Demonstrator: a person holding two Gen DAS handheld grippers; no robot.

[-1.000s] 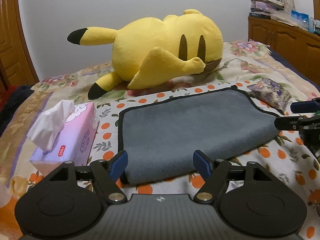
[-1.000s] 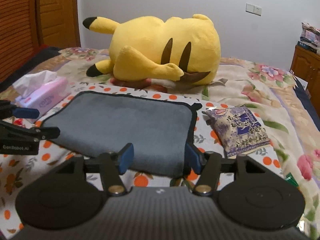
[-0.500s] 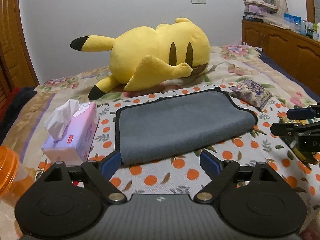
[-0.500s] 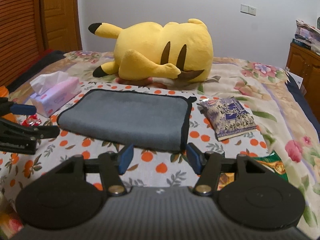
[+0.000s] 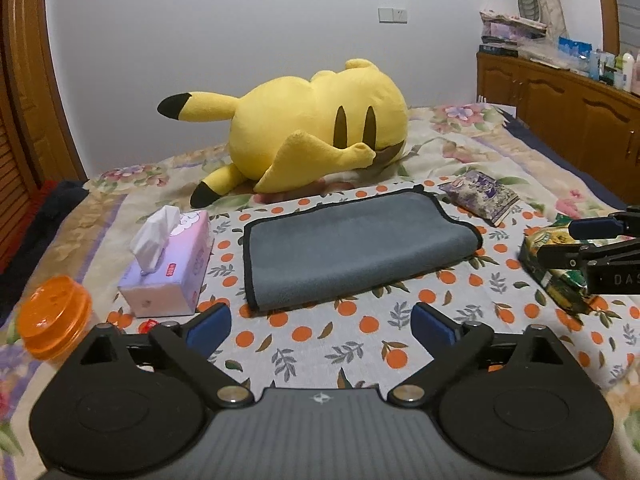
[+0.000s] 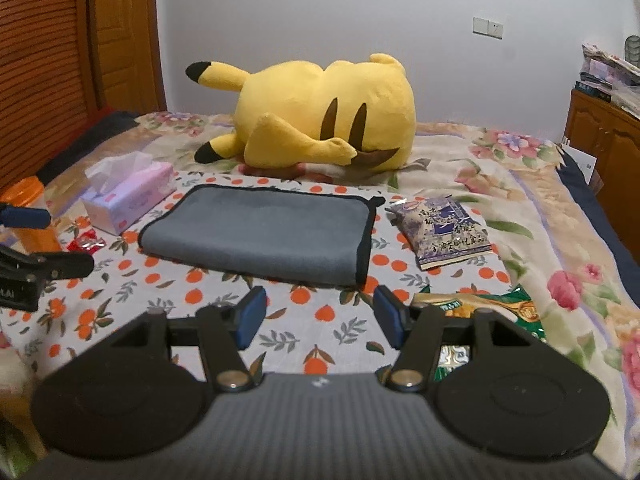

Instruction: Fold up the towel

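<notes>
A grey towel with black trim lies folded flat on the orange-print cloth on the bed; it also shows in the right wrist view. My left gripper is open and empty, well back from the towel's near edge. My right gripper is open and empty, also back from the towel, near its right front corner. The right gripper shows at the right edge of the left wrist view. The left gripper shows at the left edge of the right wrist view.
A yellow plush toy lies behind the towel. A pink tissue box and an orange jar stand at the left. A purple snack bag and a green snack bag lie at the right. A wooden cabinet lines the right wall.
Both grippers have pulled back and up from the towel, which now lies farther away. The towel itself has not moved.
</notes>
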